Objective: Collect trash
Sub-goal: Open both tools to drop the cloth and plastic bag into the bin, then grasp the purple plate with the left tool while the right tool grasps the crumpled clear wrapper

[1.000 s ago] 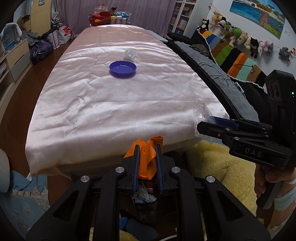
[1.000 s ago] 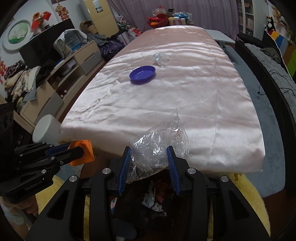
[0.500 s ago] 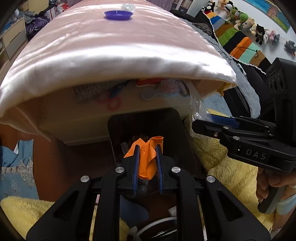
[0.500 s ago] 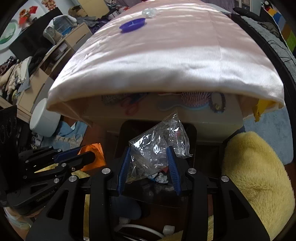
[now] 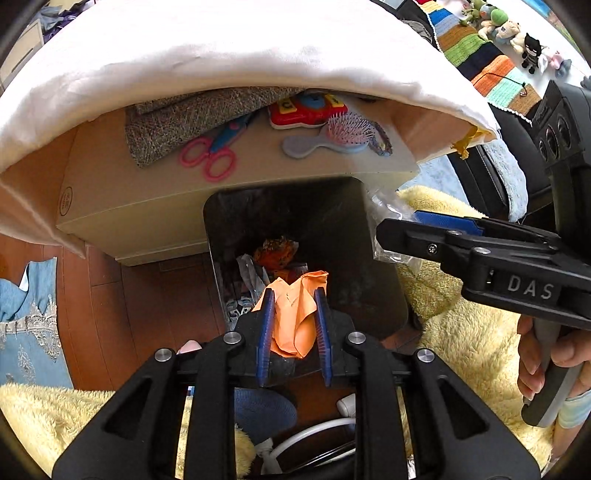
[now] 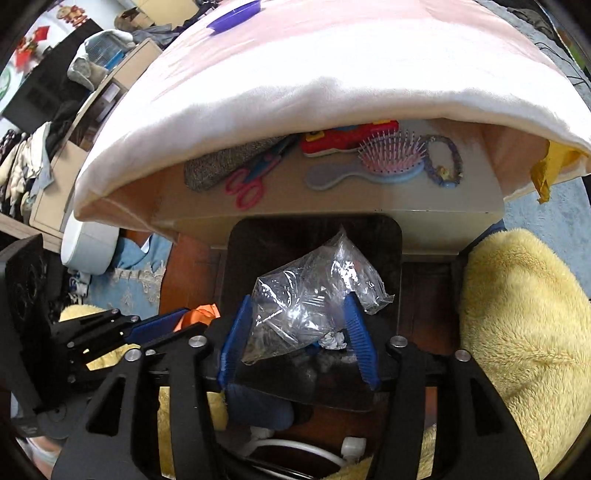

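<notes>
**Both claws poised over the bin, each with one piece of trash**

The landmark is the black bin [image 5: 373,258] on the floor, tucked against the shelf under the pink-covered bed.

The left claw [image 5: 293,321] is closed tight on one crumpled orange wrapper [image 5: 295,317], held directly above the bin's open mouth; the piece stands up between the blue pads, so parting them should let it fall straight in. The right claw [image 6: 297,341] is pinched on one clear plastic bag [image 6: 314,295], though its pads sit wider apart because the bag is bulky and springy. It too hangs over the bin's mouth, just right of the orange piece. Holding both over the opening looks deliberate: light, floaty trash needs a short drop or it may drift onto the yellow rug [image 6: 524,332] beside the bin.

Inside the bin lies earlier rubbish: crumpled paper and one brownish lump, at least.

Behind the bin, on the shelf [image 5: 147,206], I count one pair of pink scissors [image 5: 207,158], one hairbrush [image 5: 332,136], one red toy [image 5: 306,110] and one grey cloth. One purple dish [image 6: 232,18] sits far back on the bed
</notes>
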The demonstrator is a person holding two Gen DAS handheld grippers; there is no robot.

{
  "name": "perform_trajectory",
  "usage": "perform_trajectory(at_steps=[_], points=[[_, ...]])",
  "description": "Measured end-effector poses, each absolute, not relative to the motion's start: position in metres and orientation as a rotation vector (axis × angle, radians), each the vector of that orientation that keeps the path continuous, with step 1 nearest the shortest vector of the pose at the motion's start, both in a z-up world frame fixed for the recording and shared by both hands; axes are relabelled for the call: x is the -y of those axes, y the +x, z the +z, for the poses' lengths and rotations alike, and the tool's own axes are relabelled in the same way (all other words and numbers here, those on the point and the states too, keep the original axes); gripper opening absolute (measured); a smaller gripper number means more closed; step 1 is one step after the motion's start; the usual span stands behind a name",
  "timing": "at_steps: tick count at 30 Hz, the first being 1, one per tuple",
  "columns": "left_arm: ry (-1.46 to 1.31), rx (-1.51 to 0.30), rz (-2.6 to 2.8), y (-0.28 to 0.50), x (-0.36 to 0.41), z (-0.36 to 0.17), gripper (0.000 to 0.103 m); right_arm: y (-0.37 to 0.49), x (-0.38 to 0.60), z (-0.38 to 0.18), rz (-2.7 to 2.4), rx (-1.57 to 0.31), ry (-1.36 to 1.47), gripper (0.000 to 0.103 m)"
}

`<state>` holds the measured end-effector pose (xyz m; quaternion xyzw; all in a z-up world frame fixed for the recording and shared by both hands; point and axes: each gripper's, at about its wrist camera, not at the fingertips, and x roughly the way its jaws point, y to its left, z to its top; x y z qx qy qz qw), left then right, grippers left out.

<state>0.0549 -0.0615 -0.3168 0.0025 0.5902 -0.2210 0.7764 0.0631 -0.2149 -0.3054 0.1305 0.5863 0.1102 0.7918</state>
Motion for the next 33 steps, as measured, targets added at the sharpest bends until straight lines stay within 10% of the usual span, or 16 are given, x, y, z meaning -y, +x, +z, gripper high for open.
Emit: perform_trajectory(at_steps=[14, 33], points=[[-0.001, -1.256, -0.412, 0.058, 0.045, -0.308, 0.084, 0.062, 0.237, -0.282, 0.155, -1.188, 0.31, 0.087], [0.015, -1.049, -0.332, 0.097, 0.007, -0.217, 0.095, 0.092, 0.257, -0.217, 0.141, -1.031, 0.306, 0.096]])
